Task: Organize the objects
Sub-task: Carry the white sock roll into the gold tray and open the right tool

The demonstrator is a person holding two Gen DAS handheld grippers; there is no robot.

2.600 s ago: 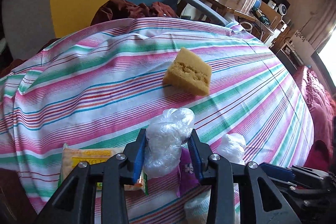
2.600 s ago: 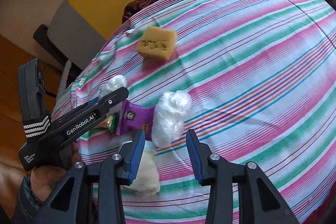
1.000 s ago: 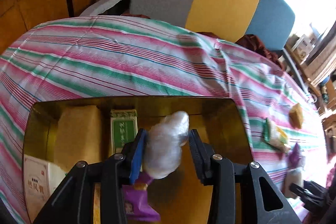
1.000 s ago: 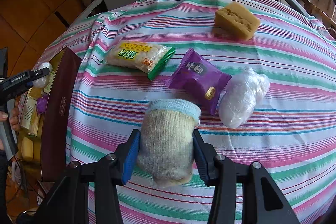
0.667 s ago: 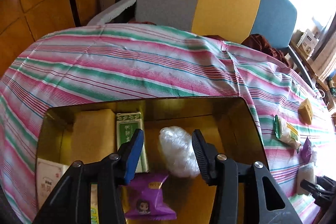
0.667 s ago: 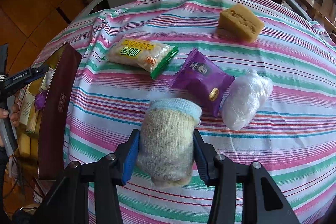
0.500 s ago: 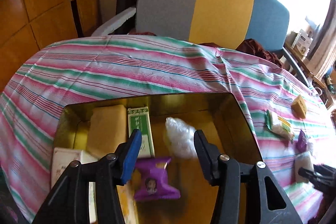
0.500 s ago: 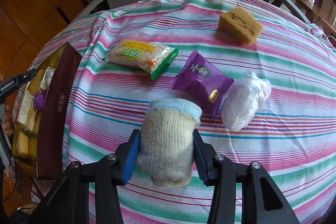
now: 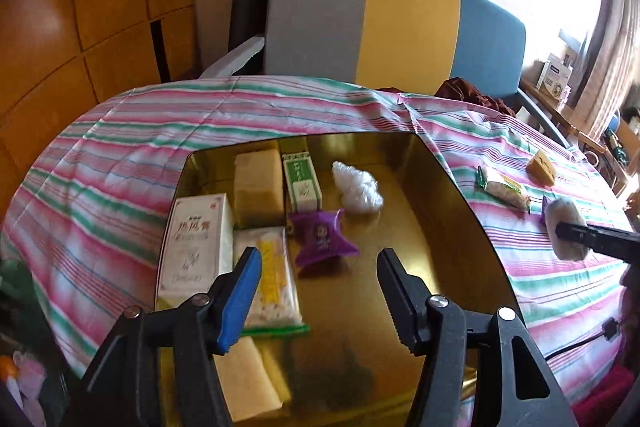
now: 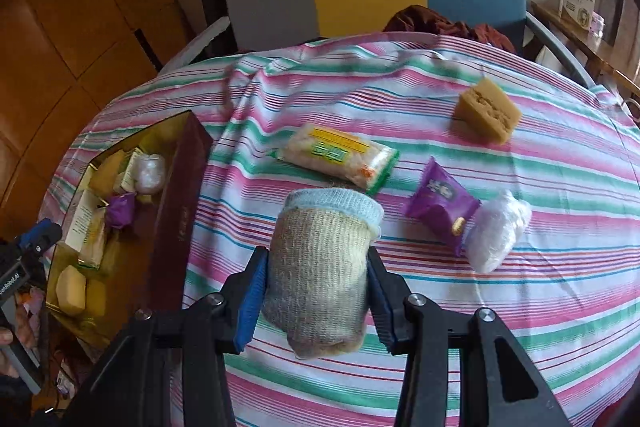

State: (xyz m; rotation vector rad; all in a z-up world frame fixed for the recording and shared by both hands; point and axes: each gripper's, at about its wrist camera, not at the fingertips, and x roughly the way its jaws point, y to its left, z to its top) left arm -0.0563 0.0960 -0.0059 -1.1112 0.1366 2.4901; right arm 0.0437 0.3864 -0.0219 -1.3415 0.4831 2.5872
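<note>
At lower centre of the left view, the left tongs (image 9: pixel 316 283) are opening, empty, over the gold box (image 9: pixel 448 195); the white plastic bundle (image 9: pixel 357 187) they just released now lies inside. The right tongs (image 10: pixel 316 291), lower centre, stay clenched on the rolled sock (image 10: pixel 324 263), lifted off the bench (image 10: pixel 560 299), likely box-bound next.

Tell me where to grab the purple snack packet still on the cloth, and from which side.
Take the purple snack packet across its puffed middle, coming down from above. It lies flat, and its lower end touches the white plastic bundle, so set the tongs on the two long free edges. The left tongs are empty and opening; the right tongs hold the rolled sock.
</note>
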